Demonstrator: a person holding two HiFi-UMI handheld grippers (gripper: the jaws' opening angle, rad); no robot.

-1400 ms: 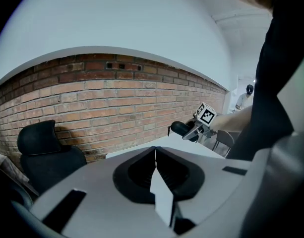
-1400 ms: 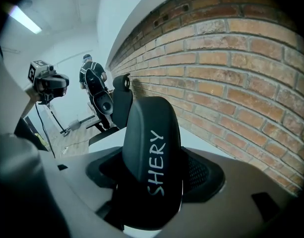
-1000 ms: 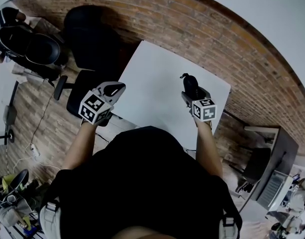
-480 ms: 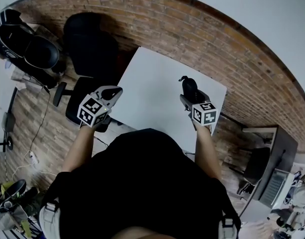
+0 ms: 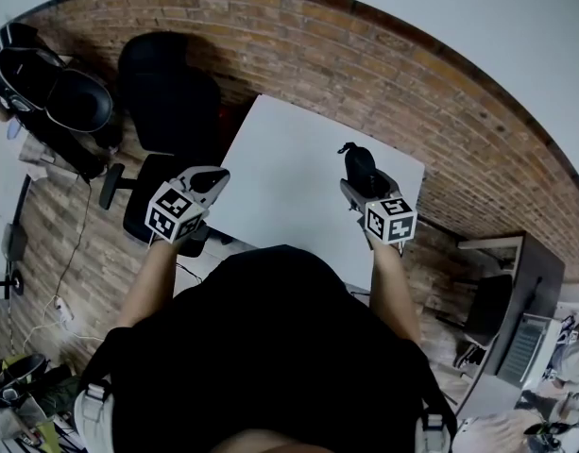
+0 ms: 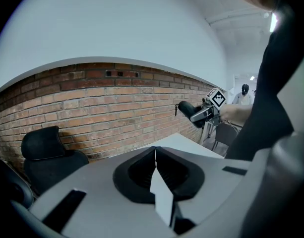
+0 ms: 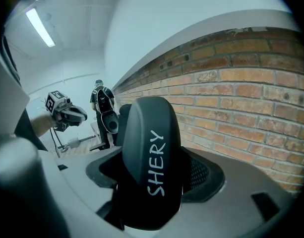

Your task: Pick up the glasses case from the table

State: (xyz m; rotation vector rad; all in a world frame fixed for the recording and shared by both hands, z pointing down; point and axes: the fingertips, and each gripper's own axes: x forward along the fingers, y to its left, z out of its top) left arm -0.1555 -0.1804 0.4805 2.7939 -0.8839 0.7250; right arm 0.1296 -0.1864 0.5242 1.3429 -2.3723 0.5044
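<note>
Black glasses case (image 7: 151, 157), shut so its contents stay hidden, is clamped between the right gripper's (image 5: 363, 179) jaws above the white table (image 5: 280, 192), while the left gripper (image 6: 155, 165), jaws together and empty, hovers off the table's left edge.

On my screen the glasses case (image 7: 151, 162) reads matte black, with white hand-drawn lettering, SHERY, running along it. The right tongs (image 5: 363, 176) are pale grey with black inner pads, and the left tongs (image 6: 155, 168) match them. Each carries a cube patterned in black-and-white squares. The desk (image 5: 289, 187) is plain white. I see the brick wall (image 5: 393, 74) in reddish-brown with pale mortar lines, an office chair (image 5: 171, 92) in black, and the plank floor (image 5: 67, 206) in dull brown.
</note>
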